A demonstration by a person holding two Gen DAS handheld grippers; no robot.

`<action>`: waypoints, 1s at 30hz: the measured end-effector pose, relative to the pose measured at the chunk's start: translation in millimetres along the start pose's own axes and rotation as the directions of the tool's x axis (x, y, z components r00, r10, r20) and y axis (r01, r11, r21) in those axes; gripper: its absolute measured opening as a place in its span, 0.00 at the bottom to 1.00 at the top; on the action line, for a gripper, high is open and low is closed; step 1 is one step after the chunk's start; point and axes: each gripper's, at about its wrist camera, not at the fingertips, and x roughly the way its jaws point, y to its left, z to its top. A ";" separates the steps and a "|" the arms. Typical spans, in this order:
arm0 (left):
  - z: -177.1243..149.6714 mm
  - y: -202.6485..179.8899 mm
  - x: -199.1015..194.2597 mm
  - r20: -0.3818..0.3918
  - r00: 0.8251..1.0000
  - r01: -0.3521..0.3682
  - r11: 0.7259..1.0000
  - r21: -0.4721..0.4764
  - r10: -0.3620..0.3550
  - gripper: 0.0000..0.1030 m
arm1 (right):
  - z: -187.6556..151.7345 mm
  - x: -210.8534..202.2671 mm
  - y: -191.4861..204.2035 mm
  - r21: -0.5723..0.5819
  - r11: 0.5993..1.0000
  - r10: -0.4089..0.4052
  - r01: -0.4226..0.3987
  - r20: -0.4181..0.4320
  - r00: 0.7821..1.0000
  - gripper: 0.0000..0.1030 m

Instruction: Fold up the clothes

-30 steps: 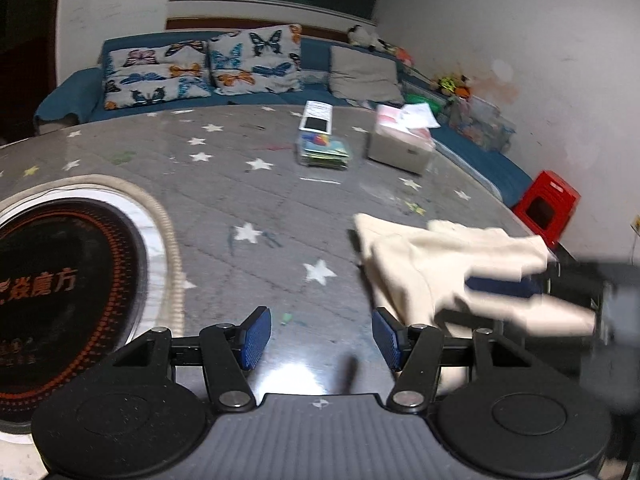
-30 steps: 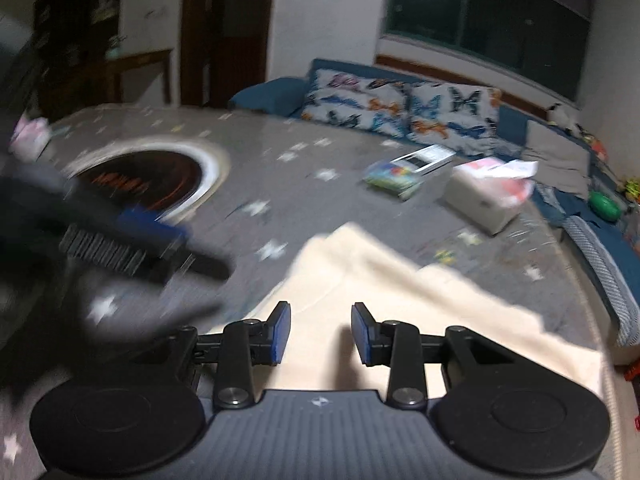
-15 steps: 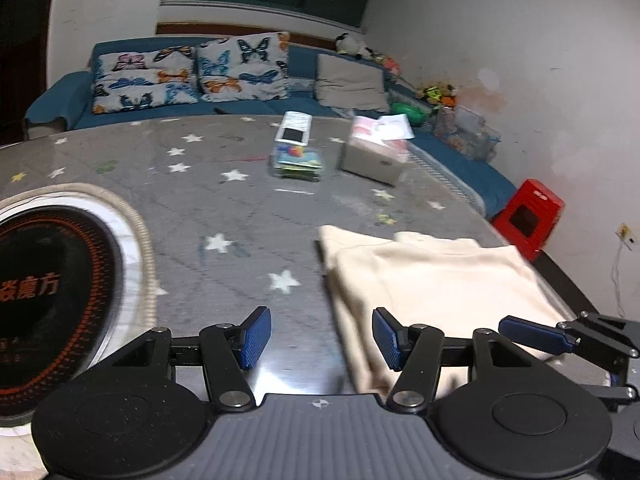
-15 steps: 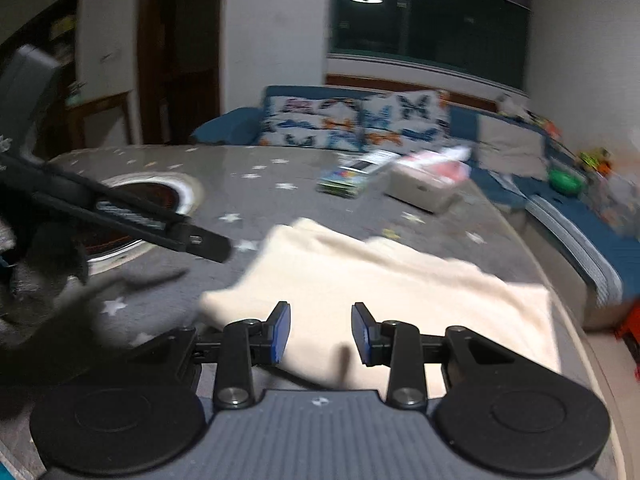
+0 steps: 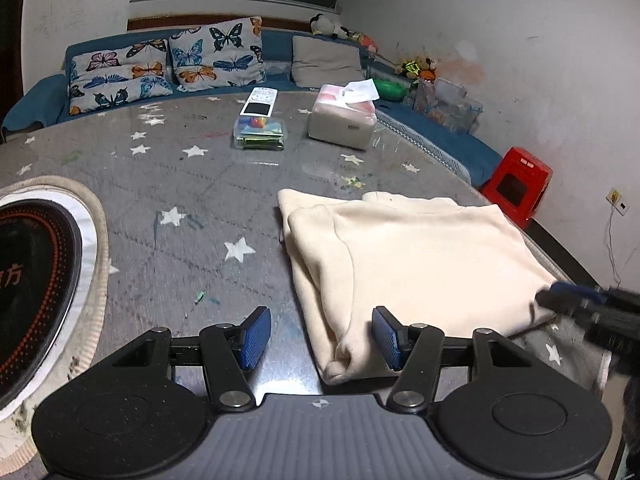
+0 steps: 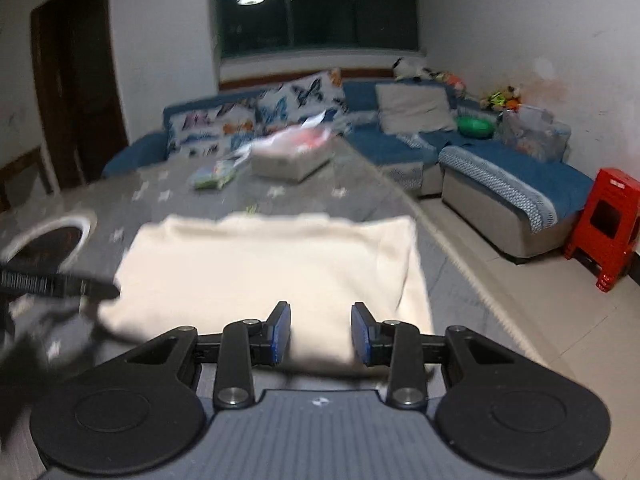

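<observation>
While one cream garment [image 5: 416, 256] lay folded into a thick rectangle on the grey star-printed table [image 5: 168, 184], near its right-hand edge, both grippers hovered at its near side with nothing held. The left gripper [image 5: 320, 338] stood wide open, one blue pad over bare table and the other over the garment's near corner. The right gripper [image 6: 320, 332] was open more narrowly, its two pads just above the garment's near edge. Further back on the table sat one tissue box [image 5: 344, 122], one remote control [image 5: 259, 103] and one small clear case [image 5: 260, 133] of coloured things. One round black hotplate [image 5: 32, 296] was set into the table on the left. Beyond it stood one blue sofa [image 5: 280, 52] with three cushions, and one red stool [image 5: 518, 184] stood beside the wall.
</observation>
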 end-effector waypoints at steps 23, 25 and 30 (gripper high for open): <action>-9.3 -2.5 -20.2 0.001 1.000 -0.008 1.000 -0.009 0.008 0.84 | -8.6 -7.7 22.1 0.008 1.000 -0.001 0.001 0.005 1.000 0.83; -11.3 -2.9 -23.7 0.006 1.000 -0.009 1.000 -0.006 0.009 0.86 | -10.4 -10.1 24.5 0.014 1.000 -0.005 0.005 0.009 1.000 0.86; -17.6 -4.3 -32.2 0.013 1.000 -0.010 1.000 0.000 0.010 0.90 | -14.1 -15.0 29.6 0.022 0.999 -0.025 0.025 0.016 1.000 0.95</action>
